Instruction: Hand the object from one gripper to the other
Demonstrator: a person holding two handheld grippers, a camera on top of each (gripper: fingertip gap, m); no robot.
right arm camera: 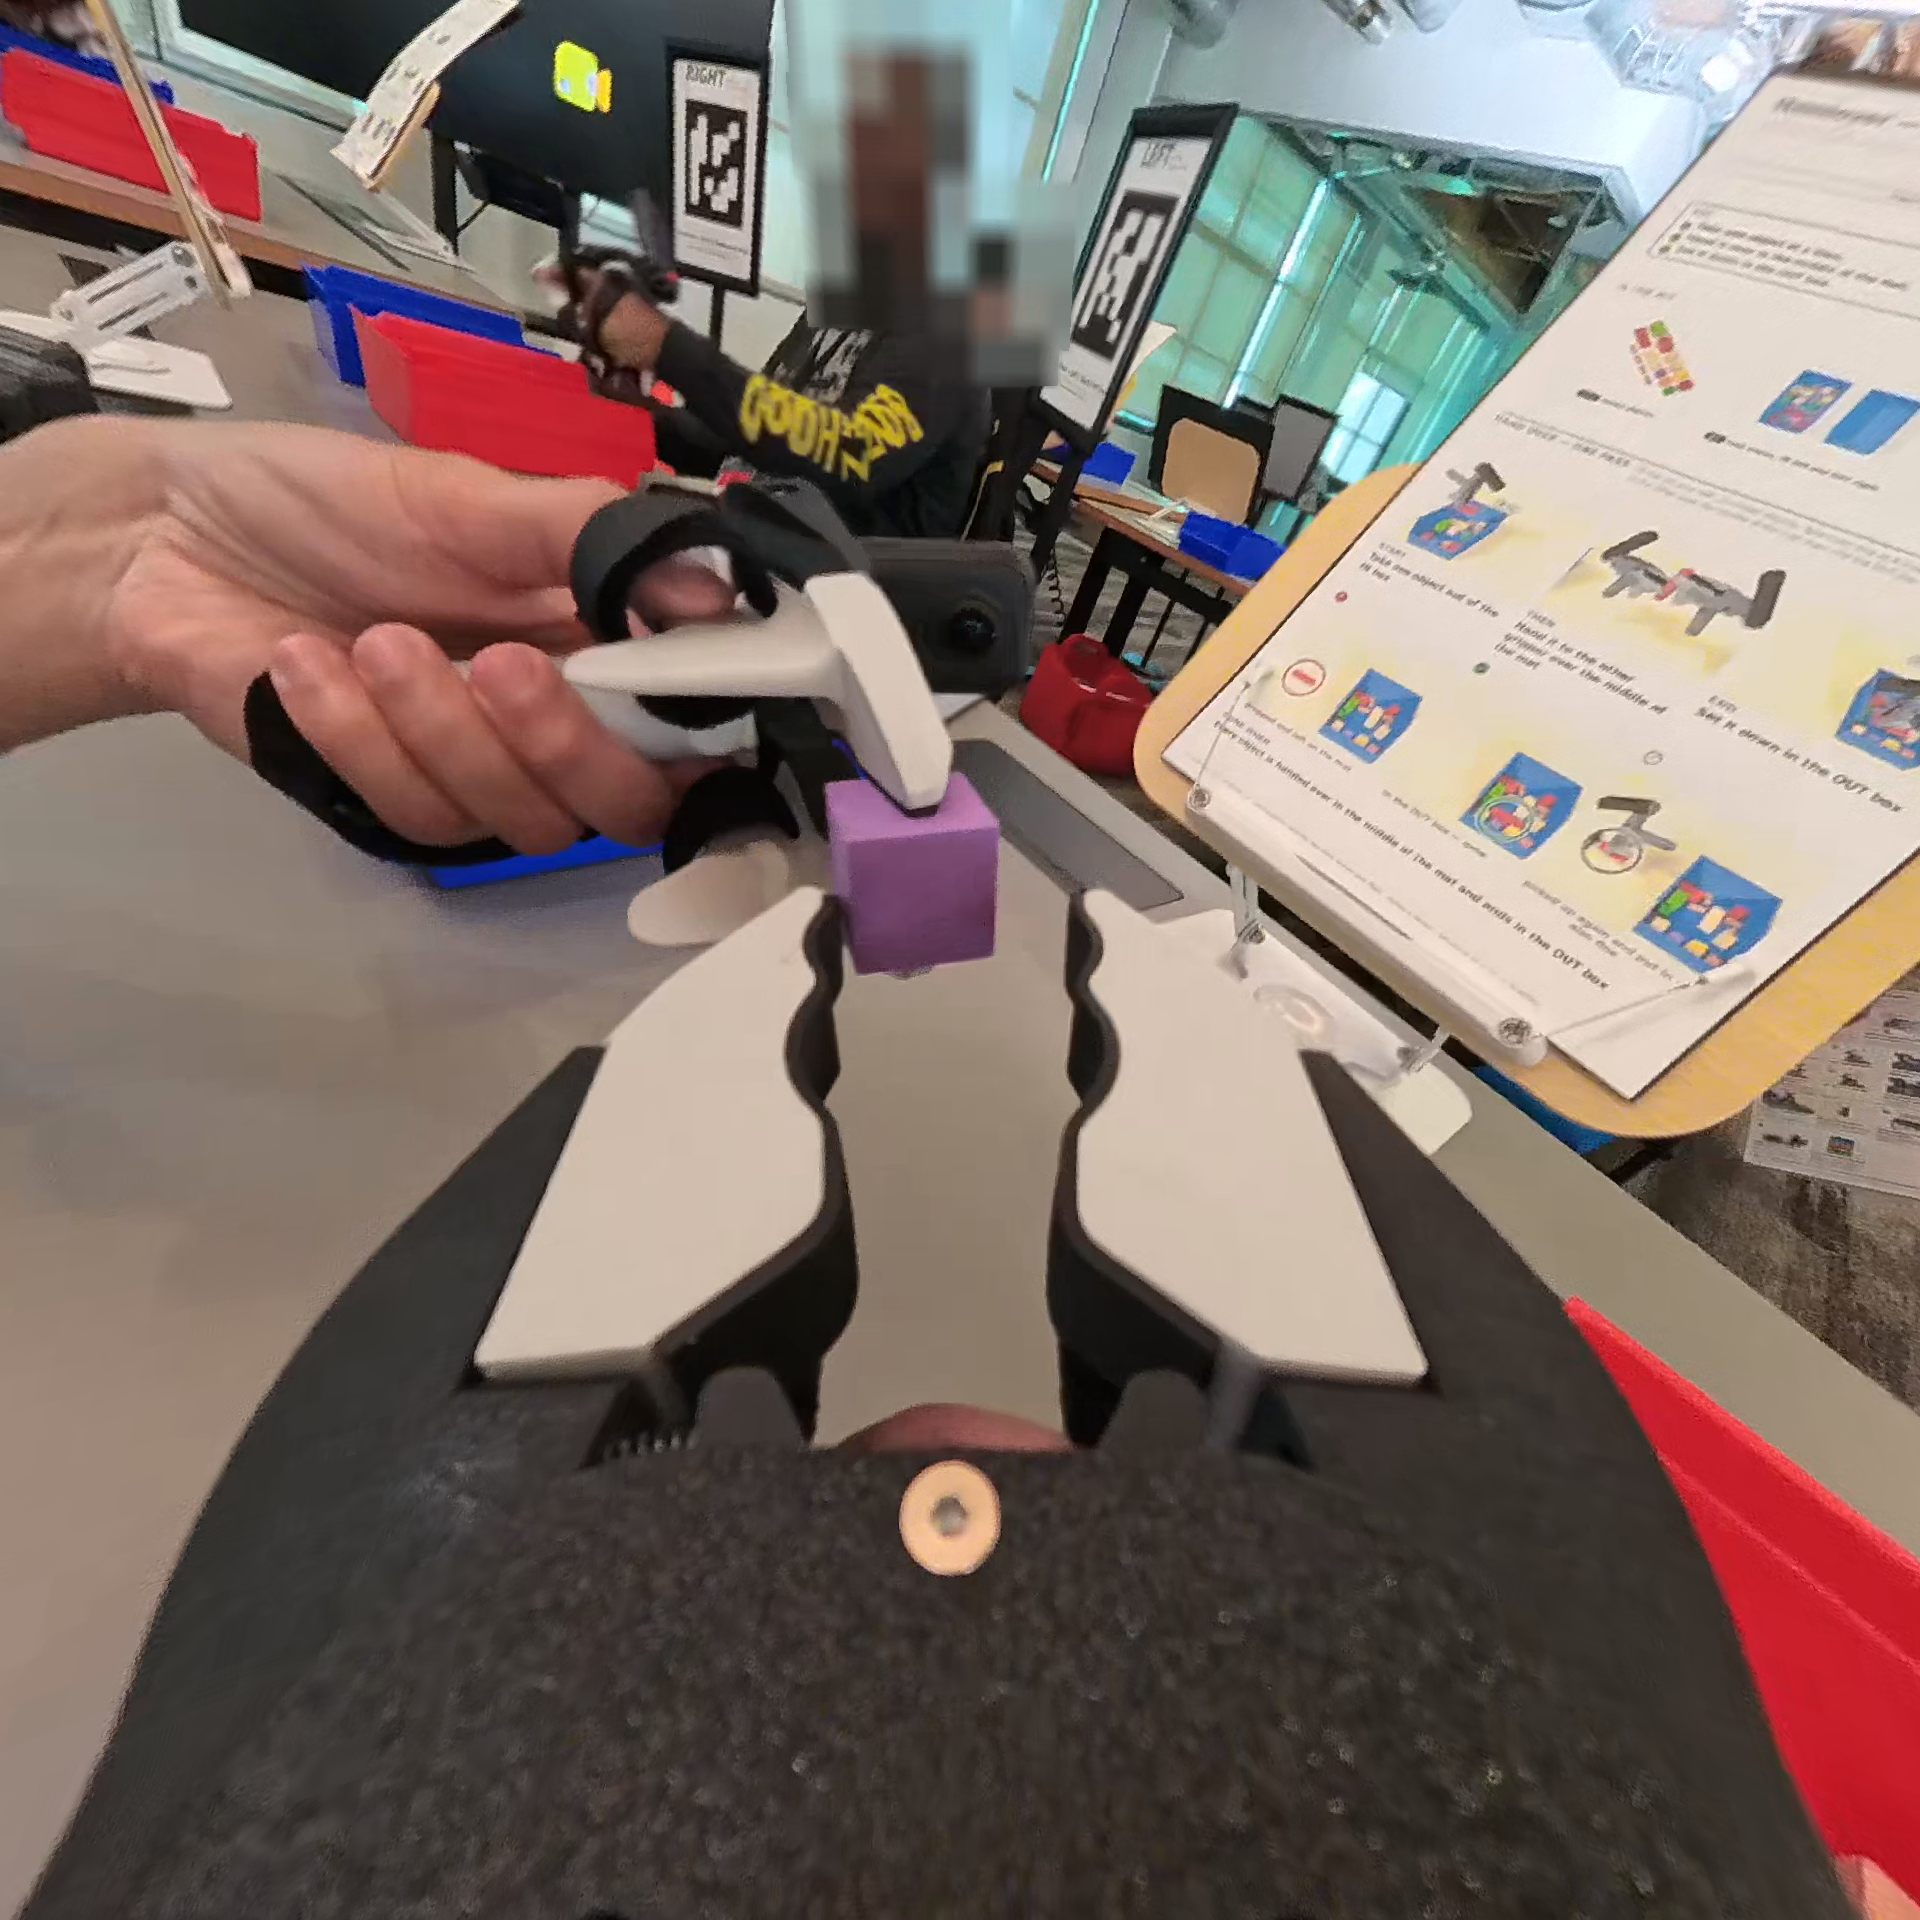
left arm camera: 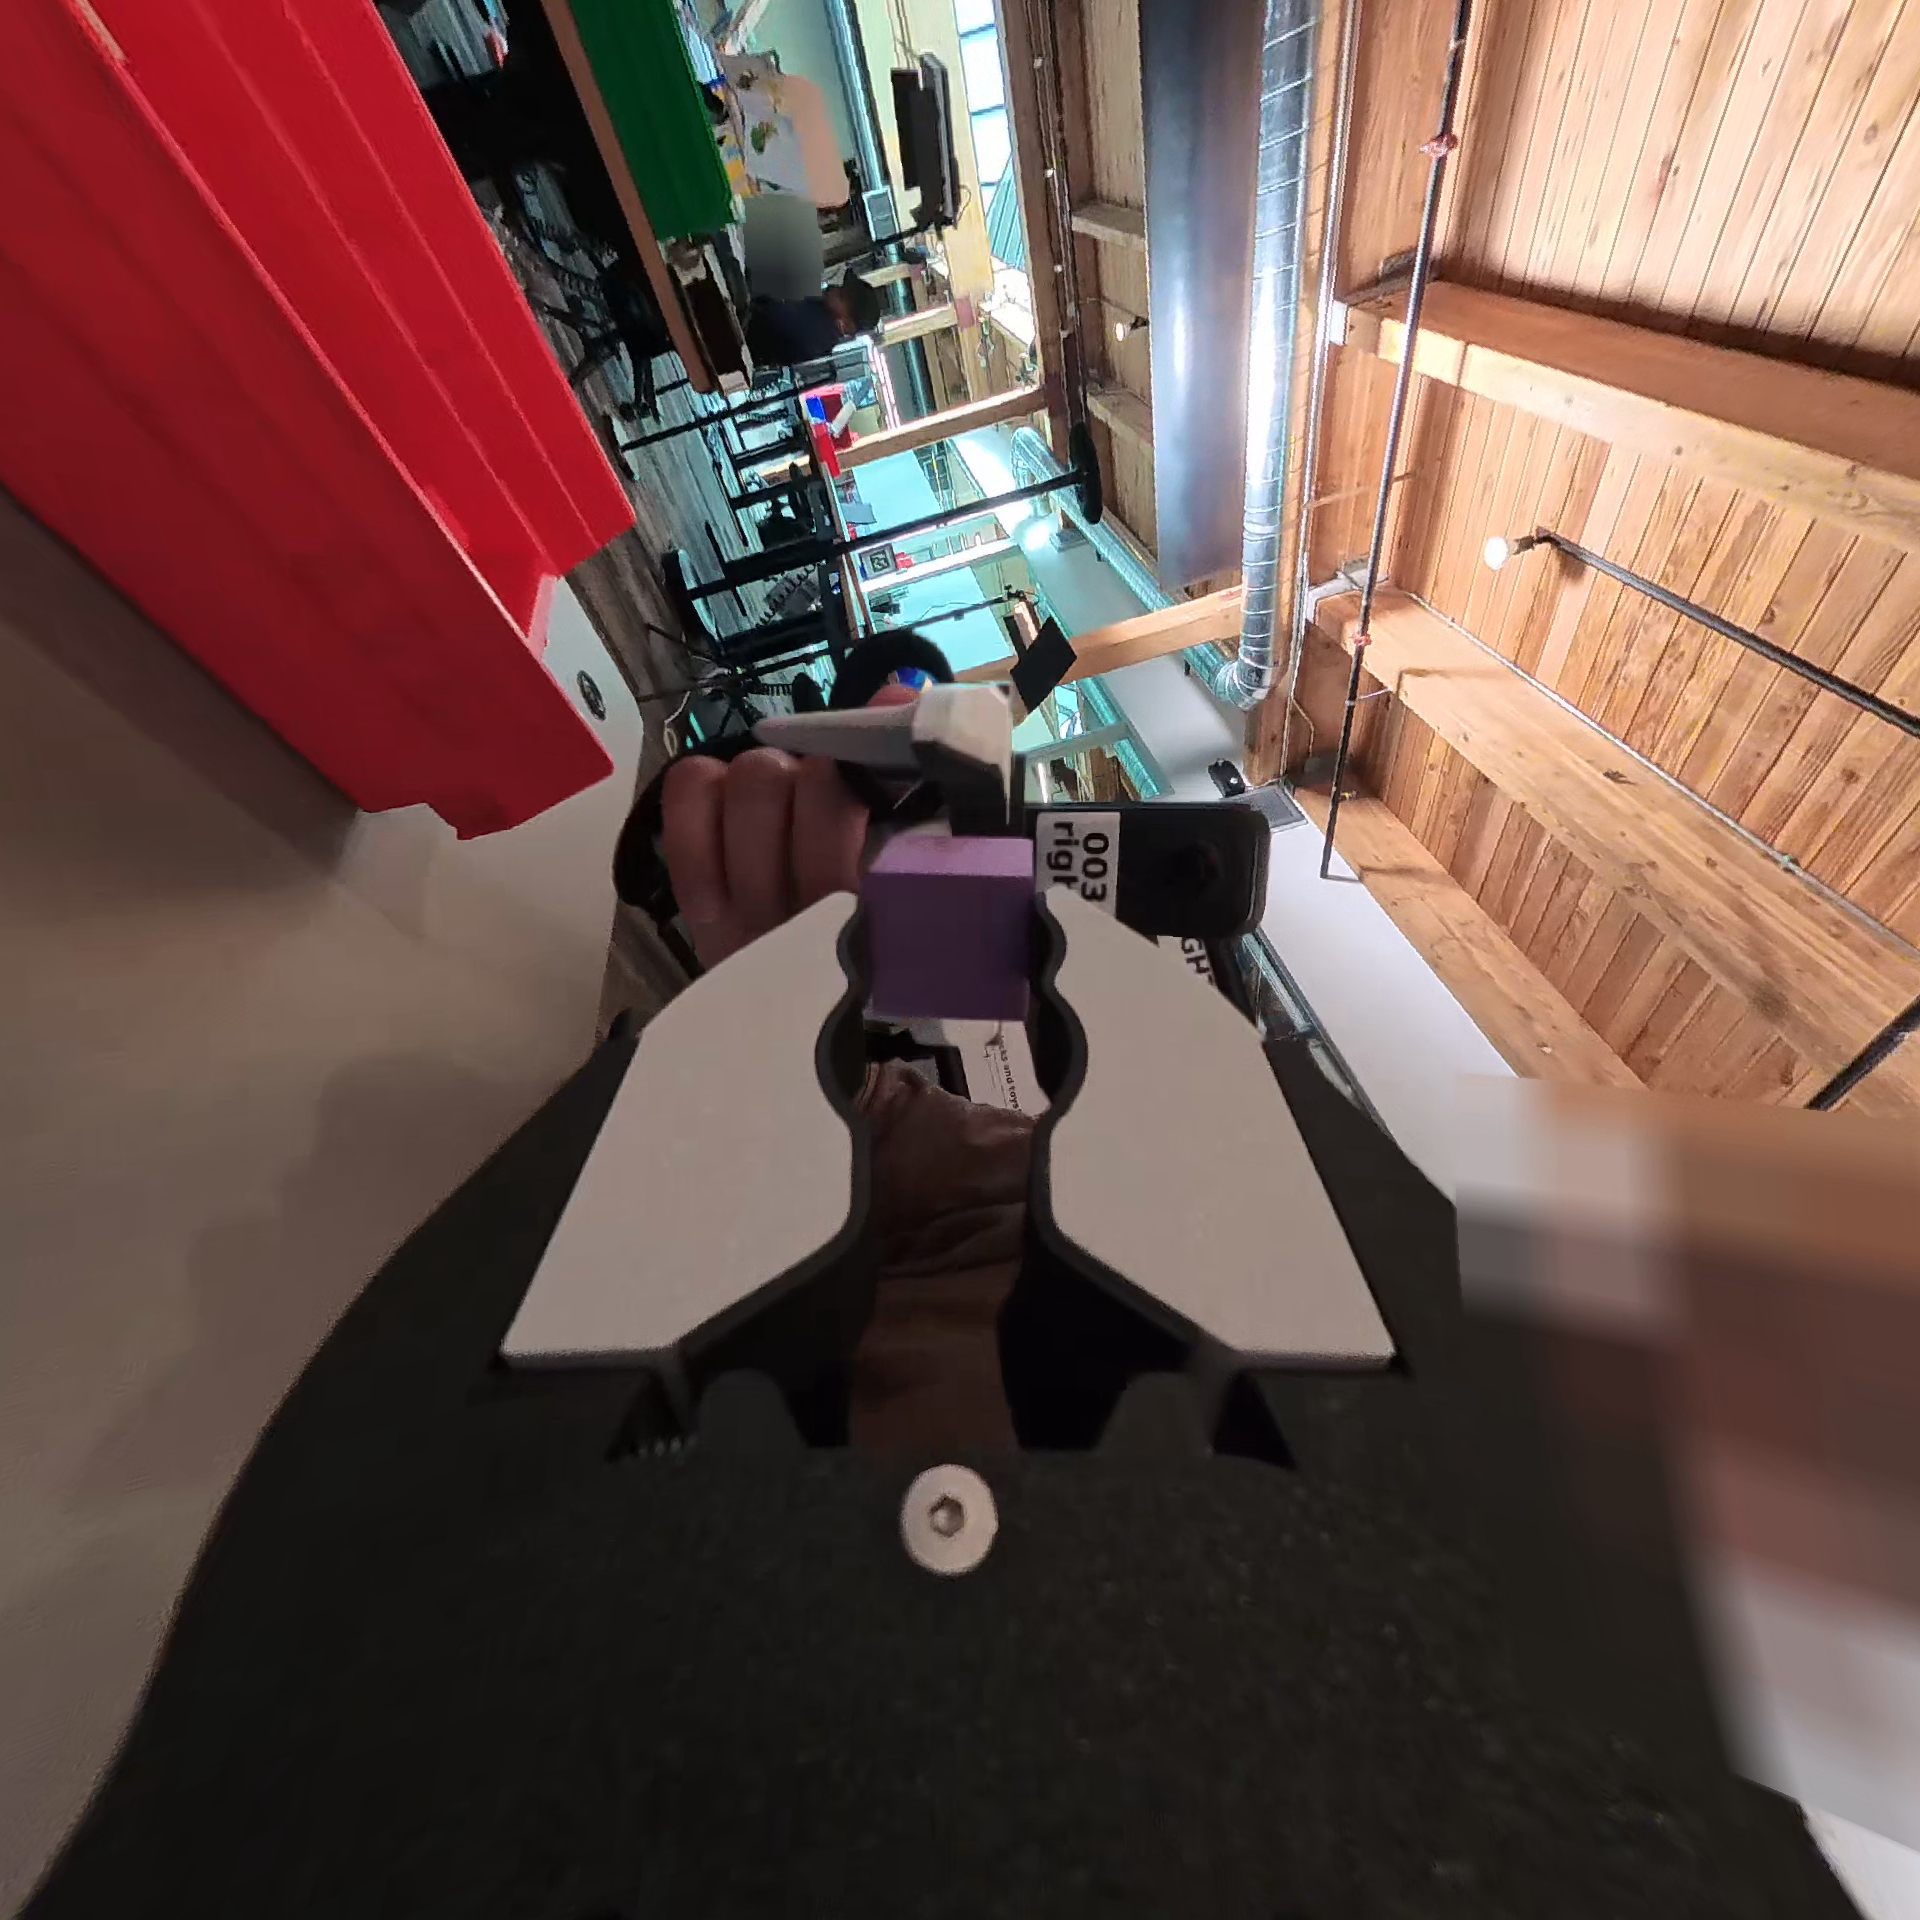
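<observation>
A purple cube (left arm camera: 951, 930) sits between the fingertips of my left gripper (left arm camera: 951, 925), which is shut on it and holds it in the air. In the right wrist view one white finger (right arm camera: 883, 707) of the left gripper presses on top of the cube (right arm camera: 914, 883). My right gripper (right arm camera: 951, 914) is open, with its fingertips on either side of the cube. The cube lies close to its left finger. The right gripper's body and camera (left arm camera: 1195, 862) show just beyond the cube in the left wrist view.
A grey table (right arm camera: 312, 1039) lies below. A picture sheet on a wooden board (right arm camera: 1558, 727) stands to the right. A red bin (right arm camera: 1818, 1558) is at the near right and a blue bin (right arm camera: 540, 862) under the hand. A person sits at a far table (right arm camera: 831, 416).
</observation>
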